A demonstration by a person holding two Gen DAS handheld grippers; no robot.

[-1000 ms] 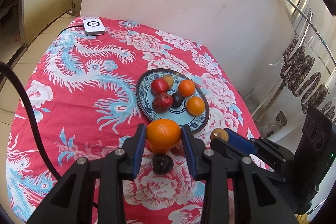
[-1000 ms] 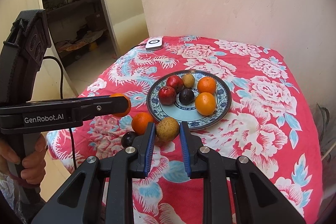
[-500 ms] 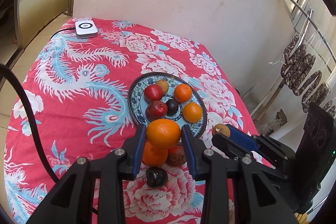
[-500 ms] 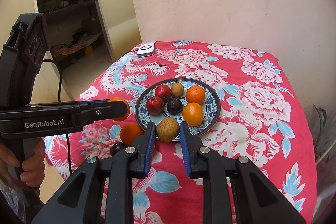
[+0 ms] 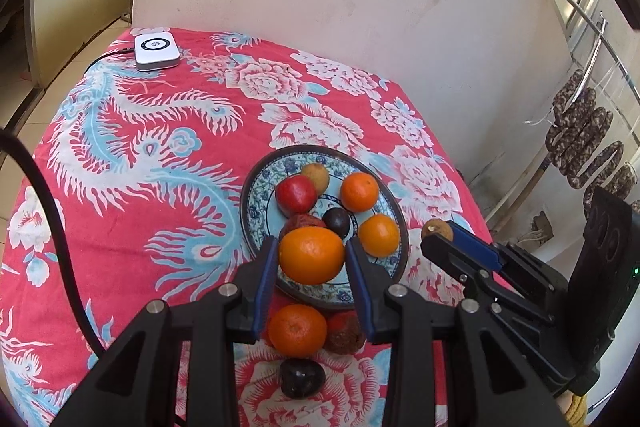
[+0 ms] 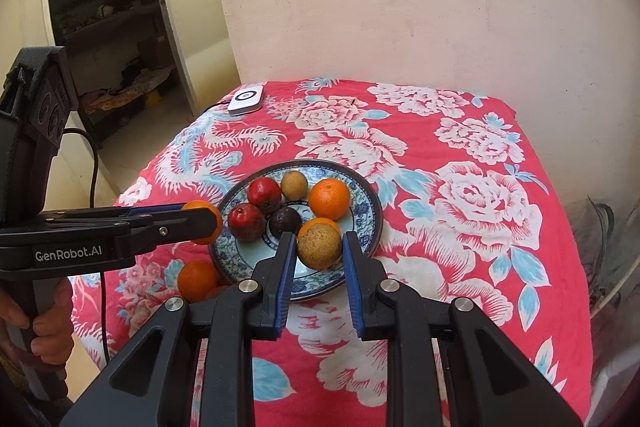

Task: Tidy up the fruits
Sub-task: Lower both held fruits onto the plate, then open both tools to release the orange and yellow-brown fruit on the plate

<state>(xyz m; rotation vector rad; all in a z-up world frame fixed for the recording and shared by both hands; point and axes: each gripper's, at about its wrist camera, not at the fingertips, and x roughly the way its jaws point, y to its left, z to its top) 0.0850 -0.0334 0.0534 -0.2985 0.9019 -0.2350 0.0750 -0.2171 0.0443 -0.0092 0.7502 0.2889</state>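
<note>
We carry 2 fruits toward the plate [image 5: 256,227] at once. The left gripper [image 5: 312,259] has its jaws closed on a large orange [image 5: 311,254], in the lower middle of the left wrist view, in front of the plate's near rim. The right gripper [image 6: 319,253] has its jaws closed on a brown round fruit [image 6: 319,246], low in the middle of the right wrist view, over the near part of the plate.

To do this step well, we think each fruit should go down into a free spot before the jaws open, because round fruit rolls. The plate already holds 6 fruits, so space is small; the free place seems to be the near part. We should lower 1 fruit first, so the 2 grippers do not meet.

3 fruits wait on the cloth below the plate in the left wrist view: a small orange [image 5: 297,329], a reddish-brown fruit [image 5: 345,331] and a dark fruit [image 5: 302,377].

The desk wears a red cloth [image 5: 120,155] with white flowers and blue dragons. A white device [image 5: 156,51] with a cable lies at the far corner, upper left. Behind is a pale wall [image 6: 400,7], an open doorway [image 6: 108,27] at the left of the right wrist view, and sausages [image 5: 584,143] hanging at the right of the left wrist view.
</note>
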